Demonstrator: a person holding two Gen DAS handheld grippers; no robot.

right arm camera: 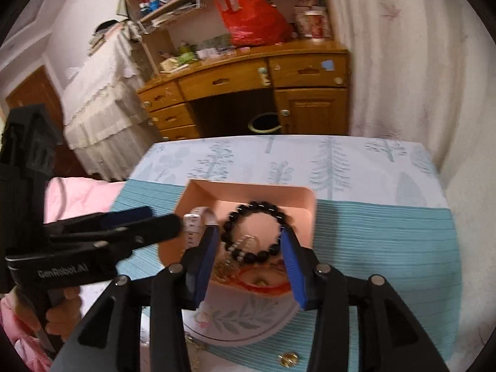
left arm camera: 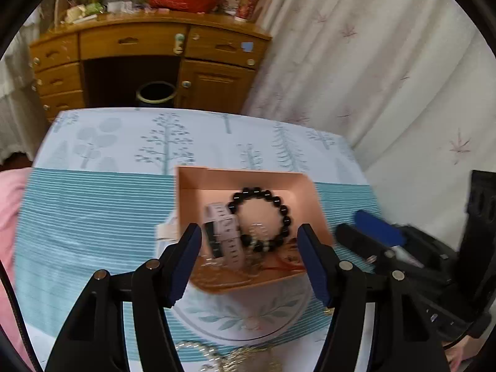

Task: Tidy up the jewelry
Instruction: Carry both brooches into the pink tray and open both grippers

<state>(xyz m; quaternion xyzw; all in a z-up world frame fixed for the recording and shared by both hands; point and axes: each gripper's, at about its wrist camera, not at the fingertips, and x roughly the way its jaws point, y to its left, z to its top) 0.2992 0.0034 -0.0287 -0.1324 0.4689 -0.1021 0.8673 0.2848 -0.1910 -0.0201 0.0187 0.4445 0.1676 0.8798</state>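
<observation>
Both claws are hovering over a pink box (left arm camera: 245,179) that is sitting on the tree-and-stripe patterned table (left arm camera: 93,204), roughly midway across it and overlapping the far rim of a leaf-print plate (left arm camera: 241,319). The left claw (left arm camera: 251,260) is standing wide apart with nothing between its blue pads, its tips framing the near half of the box. The right claw (right arm camera: 248,263) is likewise spread wide and holding nothing, its tips straddling the box contents. In the right wrist view the left claw (right arm camera: 145,223) is reaching in from the left edge toward the left wall of the box (right arm camera: 248,195). Inside the box a black bead bracelet (left arm camera: 263,217) is lying flat toward the far wall, a pale watch (left arm camera: 223,232) is resting just beside it on the left, touching it, and a red cord bracelet (right arm camera: 263,282) is lying at the near side. A thin sparkly chain (left arm camera: 229,359) is lying on the table at the near edge, outside the box. A small gold piece (right arm camera: 288,359) is sitting on the striped part near the near edge, apart from the plate (right arm camera: 241,319). Motion blur is softening the smaller items in the box.
</observation>
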